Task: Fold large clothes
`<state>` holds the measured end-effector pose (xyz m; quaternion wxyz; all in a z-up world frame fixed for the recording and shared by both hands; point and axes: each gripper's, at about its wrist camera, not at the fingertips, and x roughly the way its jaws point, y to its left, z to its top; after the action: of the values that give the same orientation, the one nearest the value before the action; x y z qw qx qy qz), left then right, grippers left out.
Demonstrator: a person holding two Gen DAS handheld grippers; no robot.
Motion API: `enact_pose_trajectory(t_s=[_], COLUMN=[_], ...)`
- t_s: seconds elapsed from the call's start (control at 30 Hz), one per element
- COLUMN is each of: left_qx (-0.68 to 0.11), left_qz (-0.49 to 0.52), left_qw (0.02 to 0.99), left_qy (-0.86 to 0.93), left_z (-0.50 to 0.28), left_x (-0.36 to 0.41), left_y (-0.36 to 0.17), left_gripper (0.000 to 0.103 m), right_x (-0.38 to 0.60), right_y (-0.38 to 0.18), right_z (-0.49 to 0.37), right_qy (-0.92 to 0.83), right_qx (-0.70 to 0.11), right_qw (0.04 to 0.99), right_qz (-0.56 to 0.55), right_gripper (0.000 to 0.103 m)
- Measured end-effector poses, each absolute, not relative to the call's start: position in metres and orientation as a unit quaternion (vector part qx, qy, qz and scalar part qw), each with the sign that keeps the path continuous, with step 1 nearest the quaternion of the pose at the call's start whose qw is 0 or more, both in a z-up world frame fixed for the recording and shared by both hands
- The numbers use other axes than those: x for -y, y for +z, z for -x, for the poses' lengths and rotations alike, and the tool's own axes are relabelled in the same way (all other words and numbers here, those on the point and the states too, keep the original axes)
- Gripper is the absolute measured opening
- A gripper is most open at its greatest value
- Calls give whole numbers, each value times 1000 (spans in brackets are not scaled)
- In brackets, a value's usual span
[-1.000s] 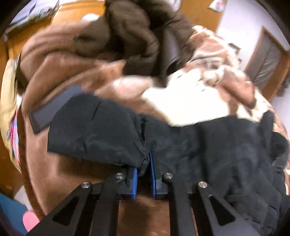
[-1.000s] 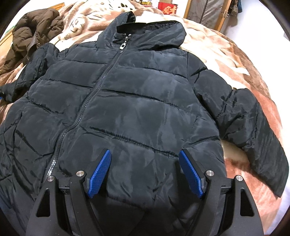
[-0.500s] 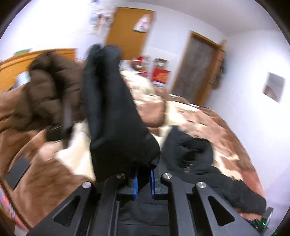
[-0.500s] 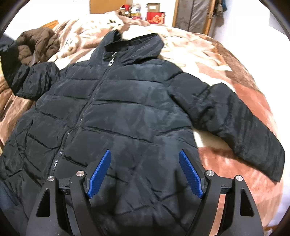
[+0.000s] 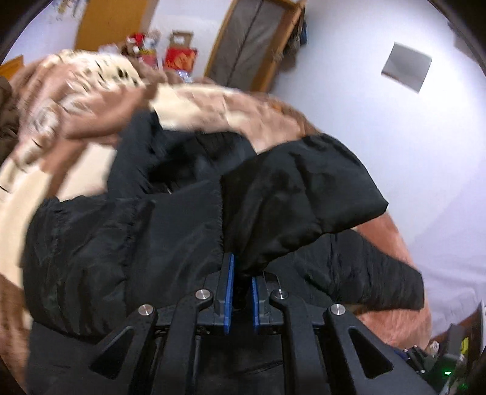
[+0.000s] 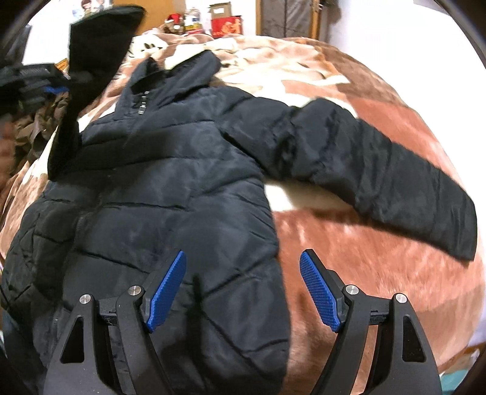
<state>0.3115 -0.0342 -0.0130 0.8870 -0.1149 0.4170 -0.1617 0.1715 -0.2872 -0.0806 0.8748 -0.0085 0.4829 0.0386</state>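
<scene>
A black puffer jacket [image 6: 170,188] lies front up on a brown and cream blanket [image 6: 364,279], zipper shut, hood at the far end. Its right-hand sleeve [image 6: 388,179] stretches out flat over the blanket. My left gripper [image 5: 242,275] is shut on the cuff of the other sleeve [image 5: 291,206], which it holds lifted over the jacket's body. In the right wrist view that raised sleeve [image 6: 91,54] hangs at the upper left with the left gripper [image 6: 54,88] on it. My right gripper [image 6: 243,287] stands open above the jacket's lower right edge, nothing between its blue pads.
A brown jacket [image 6: 33,133] lies crumpled on the blanket at the far left. Red boxes [image 6: 226,25] and a wooden door [image 5: 252,45] stand beyond the bed. A white wall [image 5: 425,152] runs along the right side.
The left gripper has lifted the sleeve cuff off the blanket and swung it rightward over the jacket. The right gripper has drifted to the right, toward the jacket's edge, still open.
</scene>
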Motion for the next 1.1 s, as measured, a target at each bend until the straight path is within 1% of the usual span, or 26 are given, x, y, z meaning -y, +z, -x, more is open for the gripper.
enact_pose_trajectory(t_s=[0.1, 0.13, 0.17, 0.23, 0.27, 0.3, 0.33, 0.37, 0.43, 0.57, 0.7, 0.8, 0.87, 0.9, 0.93, 1.0, 1.03, 1.1], left_qx=[-448, -458, -465, -481, -486, -490, -488, -487, -485, -466, -425, -406, -416, -419, -423, -434, -439, -446], left_qz=[108, 110, 110, 114, 122, 132, 140, 143, 149, 153, 131, 108, 103, 100, 97, 91, 95, 109], left_qw=[872, 867, 863, 853, 848, 843, 841, 840, 839, 842, 865, 891, 897, 898, 899, 896, 893, 888], left_qy=[-163, -165, -165, -168, -174, -181, -188, -192, -198, -227, -232, -171, -111, -84, -57, -18, 0, 19], left_z=[-332, -335, -333, -337, -333, -336, -336, -332, -329, -308, -294, -301, -315, -322, -329, -343, -352, -364], left_x=[55, 60, 71, 79, 86, 86, 86, 86, 85, 75, 48, 6, -32, -50, -68, -95, -110, -131], left_y=[-49, -60, -64, -82, -86, -90, -91, -88, -81, -53, -21, -18, -26, -31, -36, -49, -56, -69], left_gripper=[11, 12, 17, 36, 56, 65, 68, 74, 75, 82, 82, 82, 82, 80, 77, 63, 61, 52], right_x=[295, 297, 297, 298, 298, 297, 296, 295, 294, 286, 275, 263, 252, 246, 240, 227, 221, 212], right_y=[-88, -90, -91, -93, -93, -92, -92, -91, -87, -74, -61, -56, -55, -56, -57, -60, -61, -66], right_z=[-174, -175, -176, -178, -179, -181, -182, -184, -186, -193, -205, -220, -236, -244, -255, -279, -291, -312], right_qy=[33, 33, 32, 34, 35, 36, 37, 38, 40, 44, 54, 65, 74, 78, 83, 91, 96, 101], right_qx=[-488, -489, -490, -489, -488, -487, -486, -484, -479, -465, -449, -441, -439, -440, -441, -441, -440, -439], right_qw=[872, 872, 871, 872, 872, 873, 873, 874, 877, 884, 892, 895, 896, 895, 894, 893, 893, 893], right_qz=[2, -1, -2, -3, -4, -3, -3, -3, -5, -5, -7, -12, -6, -4, -3, 3, 6, 10], right_gripper=[77, 77, 77, 77, 77, 77, 77, 77, 77, 77, 77, 77, 64, 55, 52, 44, 44, 44])
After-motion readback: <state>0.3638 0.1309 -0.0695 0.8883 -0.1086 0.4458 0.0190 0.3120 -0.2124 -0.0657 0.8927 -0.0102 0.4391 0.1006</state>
